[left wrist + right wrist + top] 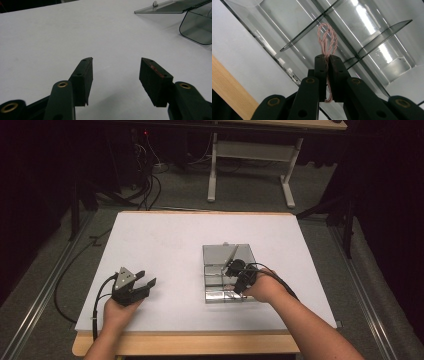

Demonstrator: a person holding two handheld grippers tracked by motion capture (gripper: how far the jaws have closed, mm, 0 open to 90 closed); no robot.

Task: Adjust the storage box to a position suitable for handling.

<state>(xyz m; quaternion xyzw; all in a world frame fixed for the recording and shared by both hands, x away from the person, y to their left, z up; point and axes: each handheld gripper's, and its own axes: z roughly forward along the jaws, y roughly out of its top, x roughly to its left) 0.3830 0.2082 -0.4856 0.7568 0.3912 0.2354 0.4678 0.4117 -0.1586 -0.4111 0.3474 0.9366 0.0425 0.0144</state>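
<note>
A clear plastic organiser box (215,296) with dividers lies open on the white table, its lid (227,251) flat behind it. My right gripper (235,281) hovers over the box's compartments, shut on a loop of pink twisted cord (327,40). The cord sticks up past the fingertips and hangs down between the jaws, above a divider (302,36). My left gripper (146,283) rests near the table's front left, open, with nothing between its pads (85,75). The box's lid (172,7) and a rounded corner (197,27) lie far off in the left gripper view.
The white tabletop (165,245) has a wooden front edge (200,342). Behind the table stand a white desk frame (250,155) and cables on the floor (145,185). Cables trail from both grippers.
</note>
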